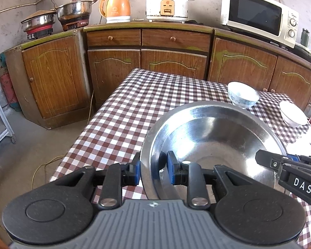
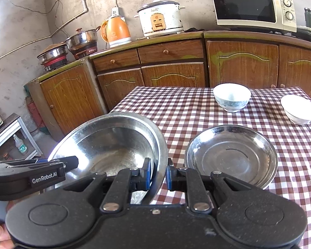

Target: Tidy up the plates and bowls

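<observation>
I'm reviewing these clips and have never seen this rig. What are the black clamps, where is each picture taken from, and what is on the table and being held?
There is no robot: a person holds two handheld grippers, each with a fisheye camera looking along its fingers. Together they hold the large steel bowl by its rim. The left gripper straddles one side, the right gripper the other. On the checked tablecloth rest a steel plate, a patterned bowl and a plain white bowl. Behind are cabinets with kitchen appliances.
</observation>
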Demonstrator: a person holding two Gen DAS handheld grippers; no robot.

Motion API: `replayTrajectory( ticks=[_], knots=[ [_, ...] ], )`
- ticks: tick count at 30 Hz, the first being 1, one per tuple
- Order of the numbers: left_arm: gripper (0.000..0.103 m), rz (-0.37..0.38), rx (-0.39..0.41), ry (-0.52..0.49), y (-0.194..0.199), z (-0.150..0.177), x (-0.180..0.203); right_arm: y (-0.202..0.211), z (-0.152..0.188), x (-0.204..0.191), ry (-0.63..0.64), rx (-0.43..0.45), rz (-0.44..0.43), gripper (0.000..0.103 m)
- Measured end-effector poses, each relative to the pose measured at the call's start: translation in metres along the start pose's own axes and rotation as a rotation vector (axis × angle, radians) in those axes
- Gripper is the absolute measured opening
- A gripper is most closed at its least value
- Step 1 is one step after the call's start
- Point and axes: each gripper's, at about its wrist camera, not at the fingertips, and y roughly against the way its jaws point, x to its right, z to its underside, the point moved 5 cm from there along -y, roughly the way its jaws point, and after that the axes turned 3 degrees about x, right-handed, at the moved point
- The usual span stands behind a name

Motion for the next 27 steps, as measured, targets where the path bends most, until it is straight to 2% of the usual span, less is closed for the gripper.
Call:
replayTrajectory(
  ticks=[15,27],
  knots=[
    [0.027,0.039,-0.011,0.006,0.004,0.015,0.016,0.016,0.015,0.015,0.007,0.007,0.043,0.019],
    [0.027,0.091,-0.034,-0.015,0.006,0.033,0.044,0.039,0.033,0.041,-0.003,0.008,0.103,0.019]
  ],
)
